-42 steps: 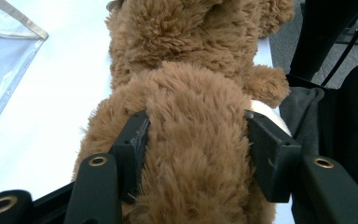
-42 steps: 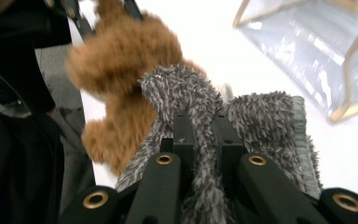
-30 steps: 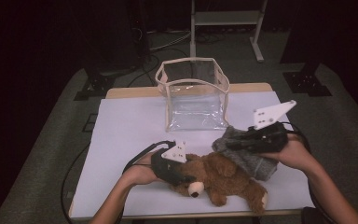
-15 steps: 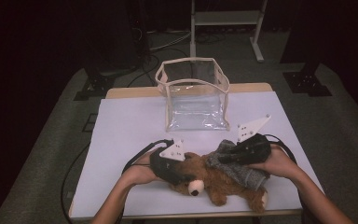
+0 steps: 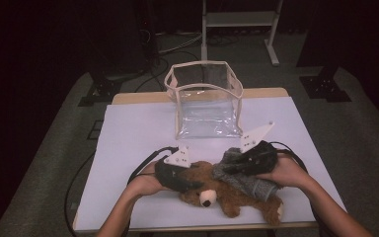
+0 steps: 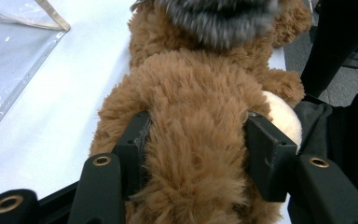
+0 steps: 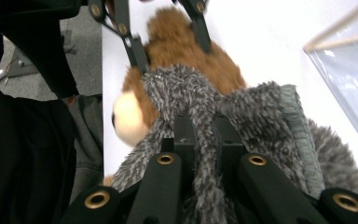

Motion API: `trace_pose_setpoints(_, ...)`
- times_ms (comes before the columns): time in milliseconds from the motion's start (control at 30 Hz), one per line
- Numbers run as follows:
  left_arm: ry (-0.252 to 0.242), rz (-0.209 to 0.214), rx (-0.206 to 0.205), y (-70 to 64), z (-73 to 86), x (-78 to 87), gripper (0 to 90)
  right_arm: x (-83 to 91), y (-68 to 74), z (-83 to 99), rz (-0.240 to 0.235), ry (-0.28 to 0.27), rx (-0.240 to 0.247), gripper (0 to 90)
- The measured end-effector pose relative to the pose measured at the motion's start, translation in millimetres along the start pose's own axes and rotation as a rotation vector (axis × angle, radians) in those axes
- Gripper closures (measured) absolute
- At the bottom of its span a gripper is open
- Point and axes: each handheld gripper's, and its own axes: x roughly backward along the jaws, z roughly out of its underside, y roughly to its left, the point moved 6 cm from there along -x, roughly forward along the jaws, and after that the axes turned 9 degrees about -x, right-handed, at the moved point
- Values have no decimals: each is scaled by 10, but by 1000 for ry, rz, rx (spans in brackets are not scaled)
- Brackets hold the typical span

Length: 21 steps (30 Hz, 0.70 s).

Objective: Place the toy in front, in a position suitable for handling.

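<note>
A brown teddy bear (image 5: 227, 193) lies on its side near the front edge of the white table (image 5: 138, 133), cream snout toward the person. My left gripper (image 5: 190, 183) is shut on the bear's head (image 6: 196, 140), its jaws pressing into the fur on both sides. A grey fuzzy garment (image 5: 246, 178) is draped over the bear's body. My right gripper (image 5: 232, 167) is shut on a fold of that grey cloth (image 7: 200, 135). In the right gripper view the bear (image 7: 177, 51) and the left gripper's jaws lie beyond the cloth.
A clear plastic bag with a cream trim (image 5: 205, 101) stands open at the back middle of the table. Bare tabletop lies left of the bear and between the bear and the bag. Black cables (image 5: 143, 165) trail from the grippers. A metal stand (image 5: 237, 19) is on the floor behind.
My right gripper has come down and leftward with the grey cloth, laying it onto the bear's body. The left gripper has stayed on the bear's head.
</note>
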Motion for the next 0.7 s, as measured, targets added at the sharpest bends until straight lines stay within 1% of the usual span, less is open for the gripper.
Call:
trace_pose_setpoints(133, 0, -5, -21, -34, -12, -2, 474, -184, 44, -175, -9, 19, 28, 823)
trace_pose_setpoints(200, 1, -7, -25, -38, -6, 3, 473, -241, 46, -214, -16, 24, 36, 822)
trace_pose_setpoints(267, -8, -8, -20, -40, 2, 9, 470, -276, 38, -203, -10, 42, 35, 822)
trace_pose_setpoints(333, -18, -9, -13, -32, 11, 19, 451, -269, 3, -132, -10, 52, 27, 824)
trace_pose_setpoints(367, -22, -9, -2, -25, 13, 27, 429, -257, -7, -97, -5, 56, 17, 824)
trace_pose_setpoints(400, -24, -11, 12, -6, 15, 37, 365, -208, -43, -7, -10, 41, -6, 824)
trace_pose_setpoints(467, -22, -13, 16, 7, 18, 48, 365, -193, -53, 16, -11, 34, -10, 825)
trace_pose_setpoints(500, -23, -10, 16, 5, 17, 43, 370, -174, -60, 39, -18, 21, -22, 824)
trace_pose_setpoints(533, -23, -8, 13, 2, 15, 37, 382, -166, -55, 45, -22, 17, -28, 824)
trace_pose_setpoints(567, -20, -7, 13, -4, 12, 31, 399, -168, -54, 40, -21, 15, -24, 824)
trace_pose_setpoints(633, -20, -5, 5, -2, 11, 17, 427, -183, -35, -7, -19, 10, -19, 823)
trace_pose_setpoints(700, -23, -3, 5, -10, 6, 7, 443, -208, -5, -90, -28, 1, -4, 823)
